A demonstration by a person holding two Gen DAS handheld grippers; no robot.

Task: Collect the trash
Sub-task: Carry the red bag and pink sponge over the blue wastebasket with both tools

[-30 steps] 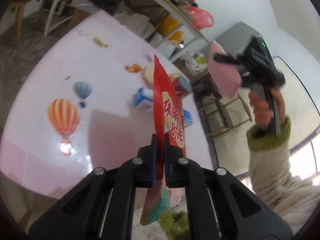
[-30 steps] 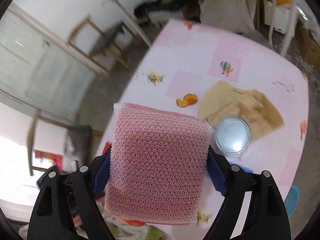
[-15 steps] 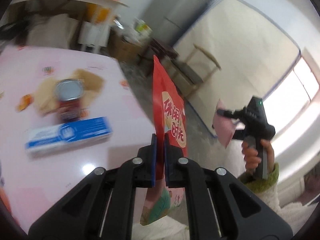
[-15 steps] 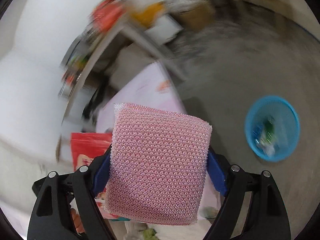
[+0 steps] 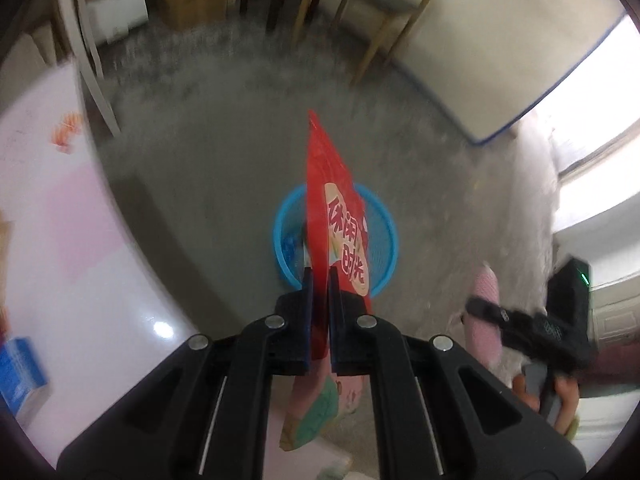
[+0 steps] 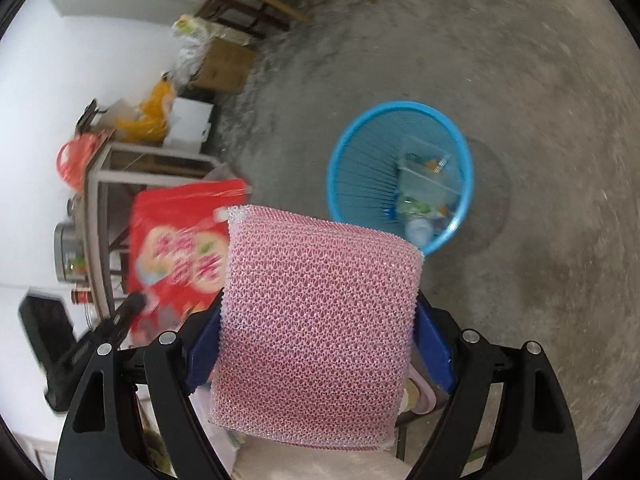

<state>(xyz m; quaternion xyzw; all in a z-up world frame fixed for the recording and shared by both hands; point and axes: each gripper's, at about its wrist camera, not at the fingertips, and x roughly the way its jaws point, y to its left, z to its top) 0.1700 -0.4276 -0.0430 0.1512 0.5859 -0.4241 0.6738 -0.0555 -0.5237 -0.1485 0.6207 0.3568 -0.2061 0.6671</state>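
2 loads swung off the bench since a second ago: left tool (image 5: 318,280) clenched on red snack bag (image 5: 340,216), right tool (image 6: 320,320) grasping pink sponge (image 6: 316,320), blue bin (image 6: 348,148) below, so I judge release next.

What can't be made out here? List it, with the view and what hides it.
- Near part of the blue bin, left wrist view: the red snack bag in the left gripper covers it.
- Bin contents, right wrist view: blurred, too small to name.
- Snack bag's lower end, right wrist view: behind the pink sponge in the right gripper.
- Blue box on the table, left wrist view: cut by the edge, blurred.
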